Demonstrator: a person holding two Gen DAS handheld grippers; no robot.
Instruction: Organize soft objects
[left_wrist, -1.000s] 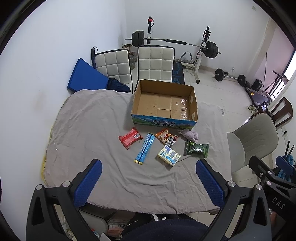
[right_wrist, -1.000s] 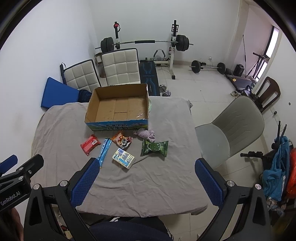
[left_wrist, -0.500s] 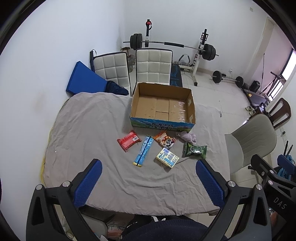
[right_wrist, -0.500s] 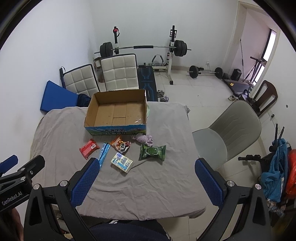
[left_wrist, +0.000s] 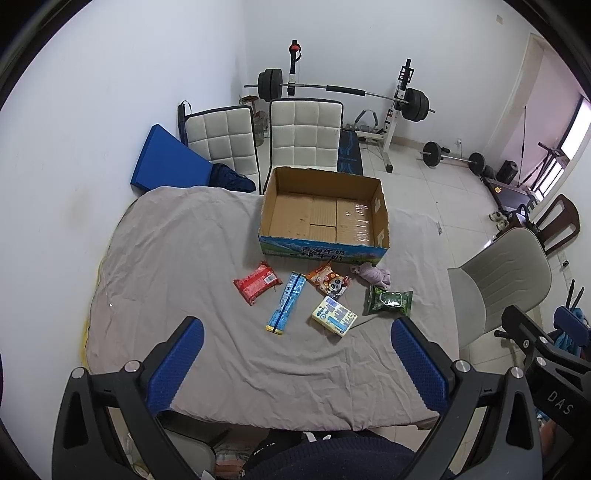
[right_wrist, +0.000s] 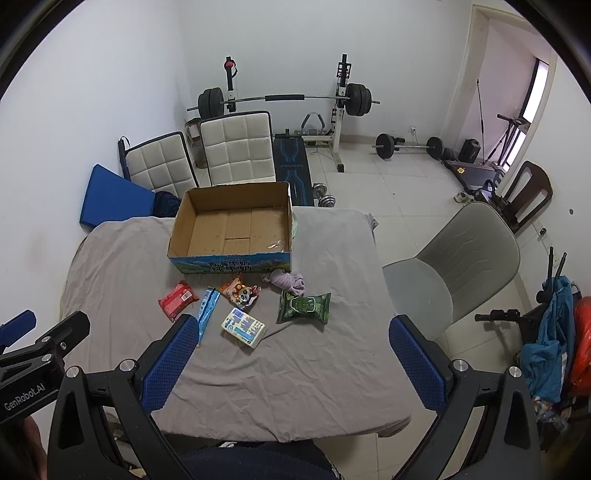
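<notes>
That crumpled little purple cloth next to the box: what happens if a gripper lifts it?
The crumpled purple cloth would probably droop and unfold, since it lies bunched in loose folds. It looks light and unlikely to roll. On the wrinkled grey table cover, pushing might just drag it.

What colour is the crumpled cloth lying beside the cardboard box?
The small crumpled cloth is pale purple, clearest in the right wrist view.

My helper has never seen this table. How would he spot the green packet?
Find the open cardboard box on the grey-covered table. In front of its right corner lies a crumpled purple cloth; the green packet sits just nearer. It is the only green packet.
</notes>
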